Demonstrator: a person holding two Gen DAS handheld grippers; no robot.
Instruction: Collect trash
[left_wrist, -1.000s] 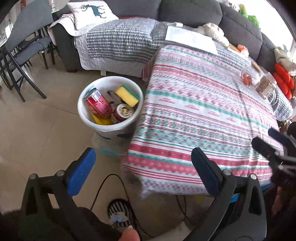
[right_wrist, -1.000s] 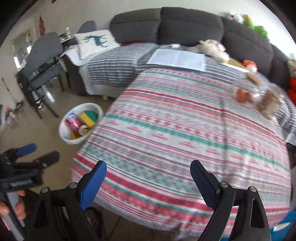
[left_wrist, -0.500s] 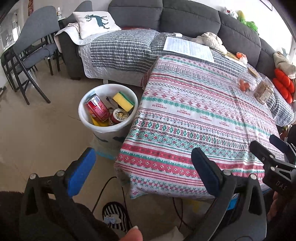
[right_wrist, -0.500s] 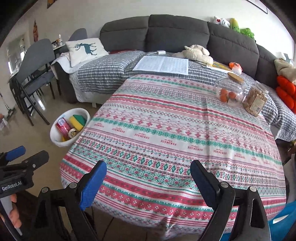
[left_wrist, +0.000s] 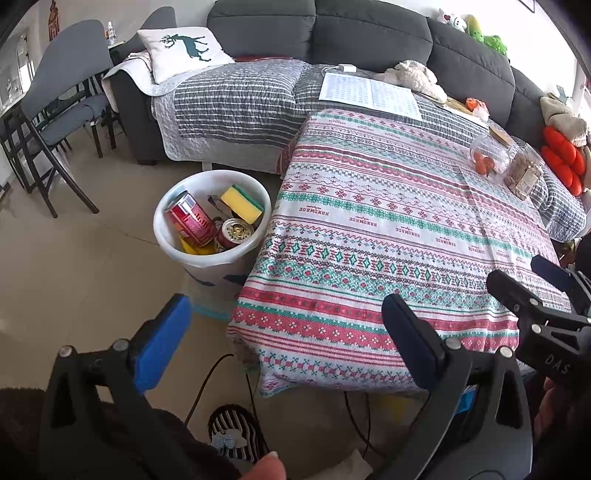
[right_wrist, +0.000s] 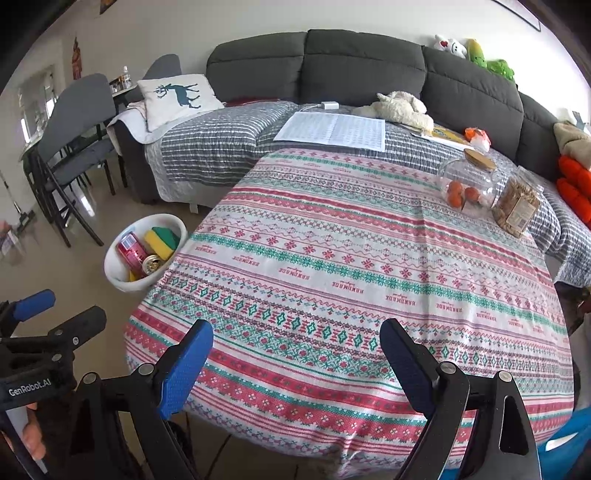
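A white bin (left_wrist: 216, 271) stands on the floor at the table's left corner. It holds a red can (left_wrist: 190, 219), a yellow-green sponge (left_wrist: 242, 199) and a second can (left_wrist: 236, 232) lying on its side. My left gripper (left_wrist: 286, 310) is open and empty, above the floor and the near table corner, well short of the bin. My right gripper (right_wrist: 295, 332) hangs open and empty over the near edge of the patterned tablecloth (right_wrist: 332, 258). The bin (right_wrist: 122, 277) shows at the left in the right wrist view. No loose trash shows on the cloth.
A glass jar of oranges (right_wrist: 467, 188) and a snack bag (right_wrist: 517, 210) sit at the table's far right. Behind is a grey sofa (right_wrist: 362, 59) with a paper sheet (right_wrist: 332, 131). A folding chair (left_wrist: 62, 103) stands left. A slippered foot (left_wrist: 236, 435) and cables lie below.
The left gripper has drawn back a little from the bin and table, so more of the sofa shows. Both grippers stay open and empty.
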